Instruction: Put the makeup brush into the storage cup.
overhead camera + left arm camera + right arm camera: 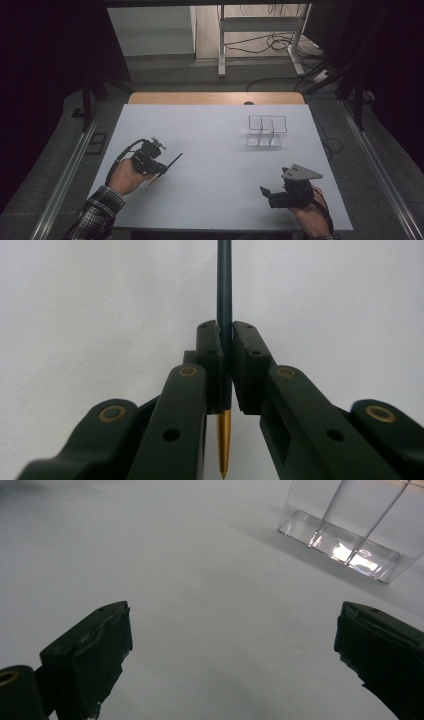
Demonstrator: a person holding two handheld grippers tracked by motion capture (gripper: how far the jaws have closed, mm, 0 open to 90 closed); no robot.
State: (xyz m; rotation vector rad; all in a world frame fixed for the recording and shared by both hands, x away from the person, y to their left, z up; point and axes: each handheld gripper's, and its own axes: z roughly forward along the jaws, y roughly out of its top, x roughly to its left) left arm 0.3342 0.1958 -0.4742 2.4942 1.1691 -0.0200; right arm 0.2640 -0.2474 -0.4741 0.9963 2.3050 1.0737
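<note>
1. Step in hand, as I read it: carrying a pen (pixel 224 285) toward the clear holder (pixel 267 131). The left gripper (pixel 161 167) has its jaws clenched on the pen, near the table's (pixel 210 150) left edge, pen lifted off the surface and slanting up toward the middle.
2. Right gripper (pixel 267 192) hovers near the front-right corner, jaws spread wide, nothing btwn them.
3. Next move prob. needs: swing across to the holder, which sits toward the far-right of the table; tilt the pen upright and line it up over one compartment before letting go.
4. Materials: pen is slim, dark shaft w/ gold tapered tip, smooth, could slip. Holder is transparent plastic, boxy, thin dividers, glossy. Table is matte white, flat.
</note>
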